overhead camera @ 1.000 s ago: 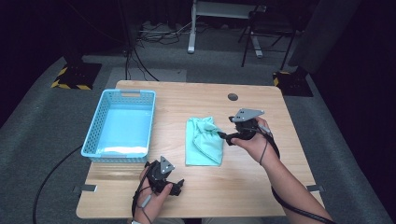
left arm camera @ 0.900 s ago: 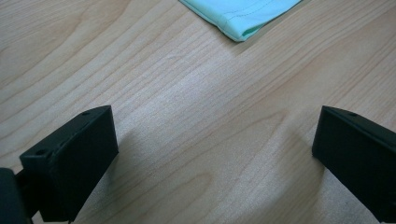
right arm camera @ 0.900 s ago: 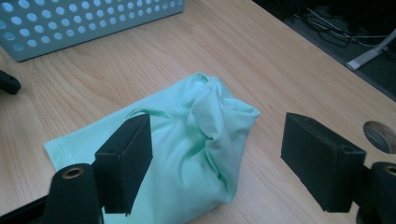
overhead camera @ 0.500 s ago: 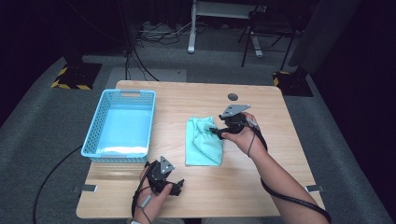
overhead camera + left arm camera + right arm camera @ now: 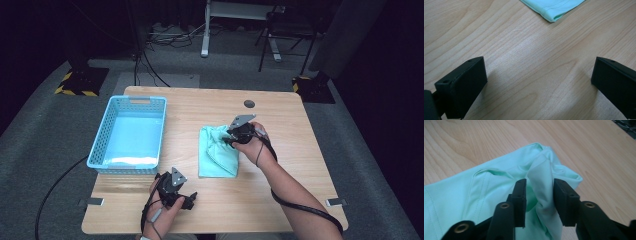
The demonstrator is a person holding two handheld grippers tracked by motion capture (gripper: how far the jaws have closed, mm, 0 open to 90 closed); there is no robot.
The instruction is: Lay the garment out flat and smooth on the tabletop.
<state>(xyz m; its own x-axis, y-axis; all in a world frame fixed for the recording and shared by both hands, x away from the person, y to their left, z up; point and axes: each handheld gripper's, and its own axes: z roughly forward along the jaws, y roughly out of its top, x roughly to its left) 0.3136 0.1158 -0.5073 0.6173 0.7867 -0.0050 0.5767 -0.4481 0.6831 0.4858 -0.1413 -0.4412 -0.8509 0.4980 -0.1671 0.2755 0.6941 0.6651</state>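
Mint cloth (image 5: 218, 152) lies mid-table (image 5: 210, 102), right of the blue basket (image 5: 131, 132). Right tongs (image 5: 537, 195) have just been closing, a raised fold of cloth between the jaws, pinched. Left tongs (image 5: 539, 82) spread wide over bare wood near the front edge.

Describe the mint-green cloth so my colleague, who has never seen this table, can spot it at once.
On the light wooden table, look right of the light-blue plastic basket, near the middle. There lies the mint-green folded cloth, flat but for its far right corner, bunched up between the jaws of the right gripper, which have just been closing. It is the table's one soft fabric thing.
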